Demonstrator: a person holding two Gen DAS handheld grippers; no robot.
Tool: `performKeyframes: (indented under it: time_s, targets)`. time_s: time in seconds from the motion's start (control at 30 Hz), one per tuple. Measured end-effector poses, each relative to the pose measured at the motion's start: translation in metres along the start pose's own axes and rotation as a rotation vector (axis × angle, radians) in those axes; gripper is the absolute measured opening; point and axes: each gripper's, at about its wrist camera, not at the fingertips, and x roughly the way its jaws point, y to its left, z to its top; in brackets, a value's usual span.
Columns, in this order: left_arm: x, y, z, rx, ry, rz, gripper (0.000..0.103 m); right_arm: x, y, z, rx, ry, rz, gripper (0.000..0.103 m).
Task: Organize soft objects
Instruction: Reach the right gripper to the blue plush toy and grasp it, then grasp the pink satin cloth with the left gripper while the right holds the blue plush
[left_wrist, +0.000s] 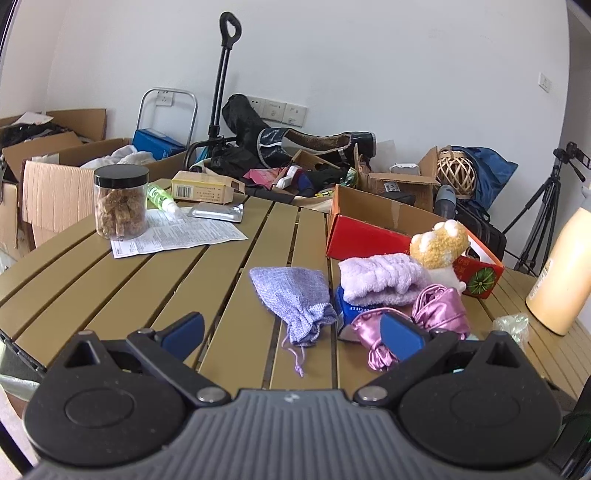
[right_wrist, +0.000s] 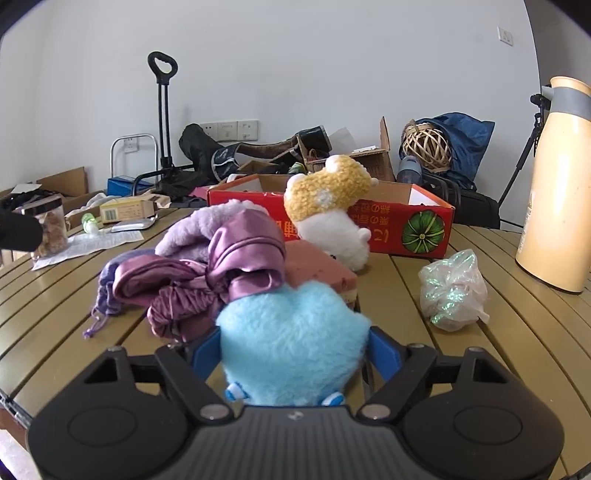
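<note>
Right gripper (right_wrist: 293, 354) under my control clamps a fluffy light-blue plush toy (right_wrist: 291, 336) between both blue pads. Left gripper (left_wrist: 295, 330) is spread wide and empty above the slatted tan table (left_wrist: 122, 280), near a lavender woven drawstring pouch (left_wrist: 293, 299).

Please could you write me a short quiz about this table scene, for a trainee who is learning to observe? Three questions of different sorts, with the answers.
1. True or false: the plush dog lies inside the red box.
2. What is between the fingers of the right claw? A) lilac pouch B) blue fluffy toy C) snack jar
3. Fill in: the left claw is ___ and holds nothing.
Key: 1 false, it leans against the box from outside, on the table; 2 B; 3 open.
</note>
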Motion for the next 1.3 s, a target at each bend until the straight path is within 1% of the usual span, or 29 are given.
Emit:
performKeyframes:
  time_s: [0.17, 0.3, 0.53, 0.8, 0.9, 0.97, 1.07, 1.2, 1.3]
  targets:
    - [0.002, -0.001, -0.002, 0.021, -0.002, 0.002, 0.103, -0.008, -0.008, -0.001, 0.043, -0.002, 0.025, 0.077]
    - [0.005, -0.004, -0.006, 0.031, 0.009, -0.007, 0.103, -0.021, -0.014, 0.001, 0.057, -0.044, 0.02, 0.076]
    - [0.011, -0.015, -0.016, 0.069, 0.027, -0.023, 0.103, -0.045, -0.032, 0.004, 0.076, -0.102, -0.031, 0.076]
    - [0.016, -0.043, -0.03, 0.171, 0.027, -0.047, 0.103, -0.061, -0.07, 0.005, 0.139, -0.122, -0.09, 0.076]
    - [0.022, -0.059, -0.033, 0.231, 0.034, -0.06, 0.103, -0.065, -0.084, 0.004, 0.163, -0.123, -0.105, 0.076]
    - [0.027, -0.074, -0.035, 0.302, 0.03, -0.062, 0.103, -0.067, -0.093, 0.004, 0.18, -0.122, -0.113, 0.076]
    - [0.038, -0.097, -0.036, 0.424, 0.013, -0.035, 0.103, -0.071, -0.107, 0.005, 0.211, -0.126, -0.122, 0.076]
    - [0.059, -0.121, -0.034, 0.521, 0.017, -0.007, 0.103, -0.078, -0.12, 0.008, 0.258, -0.141, -0.125, 0.076]
    - [0.075, -0.137, -0.041, 0.631, 0.016, 0.016, 0.103, -0.083, -0.129, 0.011, 0.285, -0.157, -0.13, 0.076]
